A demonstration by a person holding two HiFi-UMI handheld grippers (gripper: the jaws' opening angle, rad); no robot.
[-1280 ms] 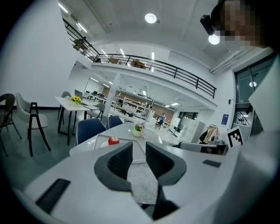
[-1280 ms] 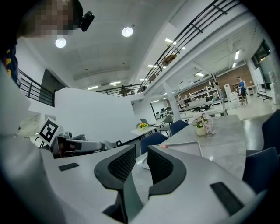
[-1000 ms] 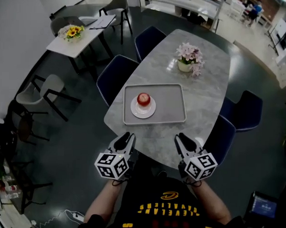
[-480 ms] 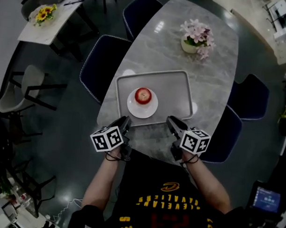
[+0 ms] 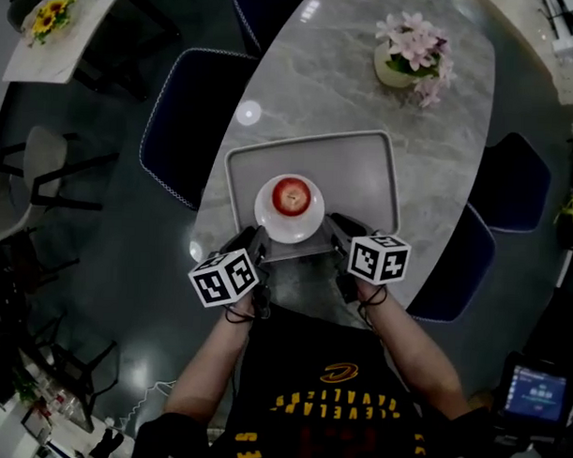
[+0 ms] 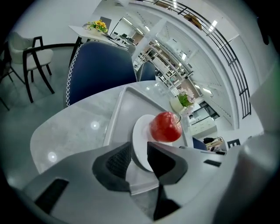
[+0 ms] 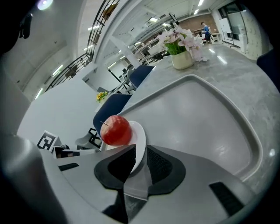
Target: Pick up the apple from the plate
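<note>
A red apple (image 5: 290,194) stands on a small white plate (image 5: 288,231) at the near side of a grey tray (image 5: 364,170). My left gripper (image 5: 256,239) is at the tray's near edge, just left of the plate. My right gripper (image 5: 335,223) is just right of the plate. Neither touches the apple. In the left gripper view the apple (image 6: 166,127) and the plate (image 6: 140,140) lie just past my left gripper (image 6: 139,151), whose jaws are nearly together with nothing held. The right gripper view shows the apple (image 7: 115,130) up and left of my right gripper (image 7: 141,157), also nearly closed and empty.
The tray lies on a grey marble table (image 5: 310,83) with a pot of pink flowers (image 5: 410,51) at the far end. Dark blue chairs stand at the left (image 5: 182,116) and the right (image 5: 513,184). A white table with yellow flowers (image 5: 45,18) is far left.
Both grippers have moved forward from the table's near edge to the tray's near edge, one on each side of the plate. The apple and plate have not moved.
</note>
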